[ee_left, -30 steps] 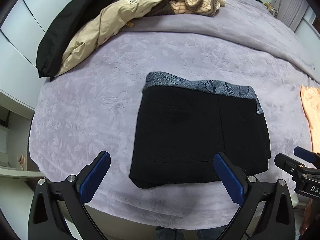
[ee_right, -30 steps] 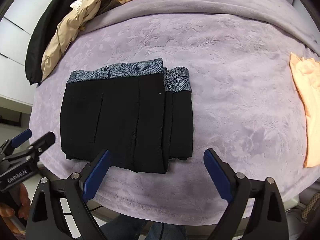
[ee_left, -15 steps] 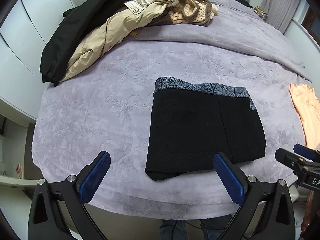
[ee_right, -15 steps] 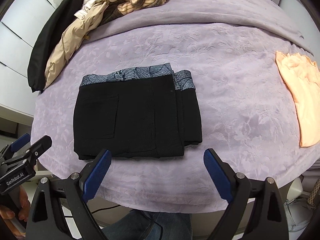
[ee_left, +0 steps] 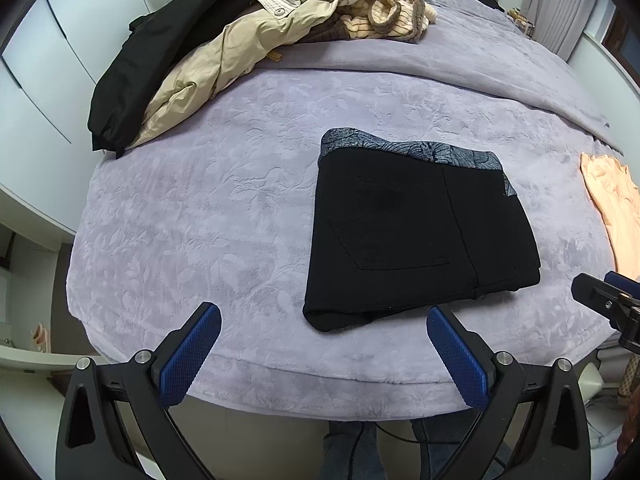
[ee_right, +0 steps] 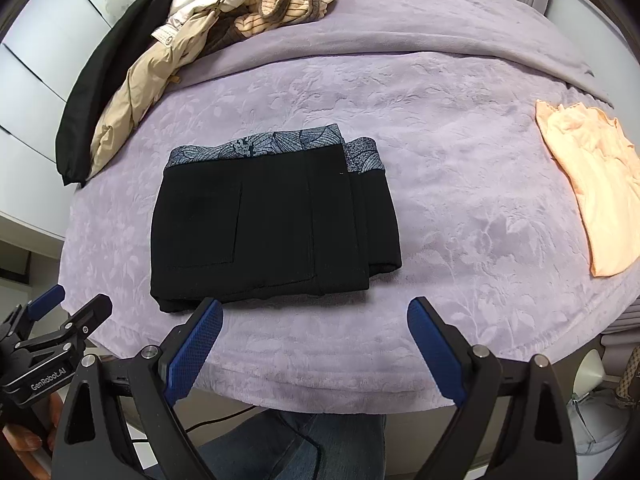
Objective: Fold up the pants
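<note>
The black pants (ee_left: 416,232) with a grey-blue patterned waistband lie folded into a compact rectangle on the lilac bedspread (ee_left: 200,208); they also show in the right wrist view (ee_right: 272,224). My left gripper (ee_left: 322,324) is open and empty, held above the bed's near edge, just short of the pants' near left corner. My right gripper (ee_right: 314,320) is open and empty, above the near edge, in front of the pants' near right side. Each gripper shows at the edge of the other's view.
A pile of clothes (ee_left: 248,40) with a beige coat and a black jacket lies at the back left of the bed. A peach garment (ee_right: 596,176) lies at the right edge. White wardrobe doors (ee_left: 52,80) stand to the left.
Both grippers have drawn back and up from the pants, which now look smaller and farther away. The folded pants have stayed put.
</note>
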Motion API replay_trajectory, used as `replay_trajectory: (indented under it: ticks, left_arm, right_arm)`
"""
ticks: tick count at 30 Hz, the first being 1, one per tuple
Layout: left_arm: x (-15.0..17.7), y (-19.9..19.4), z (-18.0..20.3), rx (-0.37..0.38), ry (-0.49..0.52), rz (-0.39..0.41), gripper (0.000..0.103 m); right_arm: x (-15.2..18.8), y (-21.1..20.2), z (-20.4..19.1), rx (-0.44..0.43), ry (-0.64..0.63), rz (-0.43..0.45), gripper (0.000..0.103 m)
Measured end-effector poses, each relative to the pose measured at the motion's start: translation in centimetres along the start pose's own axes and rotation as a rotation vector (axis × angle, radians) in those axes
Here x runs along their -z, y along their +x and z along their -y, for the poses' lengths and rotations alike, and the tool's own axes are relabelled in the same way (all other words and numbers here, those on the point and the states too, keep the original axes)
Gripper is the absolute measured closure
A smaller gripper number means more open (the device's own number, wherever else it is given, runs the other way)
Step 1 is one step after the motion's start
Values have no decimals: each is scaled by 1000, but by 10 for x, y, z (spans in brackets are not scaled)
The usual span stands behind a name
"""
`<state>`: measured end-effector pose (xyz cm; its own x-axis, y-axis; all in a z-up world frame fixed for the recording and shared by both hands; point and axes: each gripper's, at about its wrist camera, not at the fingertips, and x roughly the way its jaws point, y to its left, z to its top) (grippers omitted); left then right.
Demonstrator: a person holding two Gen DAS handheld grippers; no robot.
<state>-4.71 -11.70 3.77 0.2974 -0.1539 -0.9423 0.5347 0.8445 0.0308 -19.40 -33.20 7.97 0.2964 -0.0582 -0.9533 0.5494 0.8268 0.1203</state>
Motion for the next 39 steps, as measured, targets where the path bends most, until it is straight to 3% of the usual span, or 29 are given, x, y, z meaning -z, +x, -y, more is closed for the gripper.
replay_trajectory:
  ticks: [39]
  left_arm:
    - [-7, 15, 3, -4, 17, -25, 0]
  right_arm:
    - [2, 6, -11, 27, 16, -5, 8]
